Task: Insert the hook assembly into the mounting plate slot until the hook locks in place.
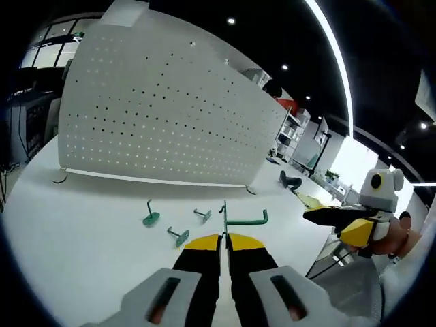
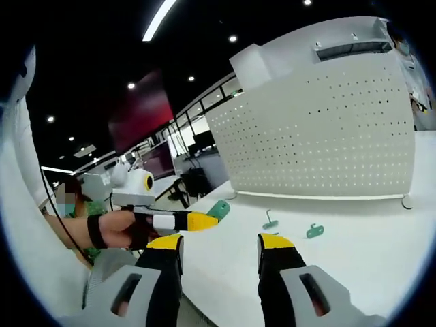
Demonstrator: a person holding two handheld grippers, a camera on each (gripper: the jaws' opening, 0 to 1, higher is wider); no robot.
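Here left tongs (image 1: 224, 240) pinch a green hook (image 1: 244, 219); right tongs (image 2: 220, 244) gape.

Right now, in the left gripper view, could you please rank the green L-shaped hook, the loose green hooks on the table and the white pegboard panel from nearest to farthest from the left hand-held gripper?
1. Green L-shaped hook, clamped in the left hand-held gripper, at its tips.
2. Loose green hooks, on the white table, ahead and left.
3. White pegboard panel, standing upright at the back.
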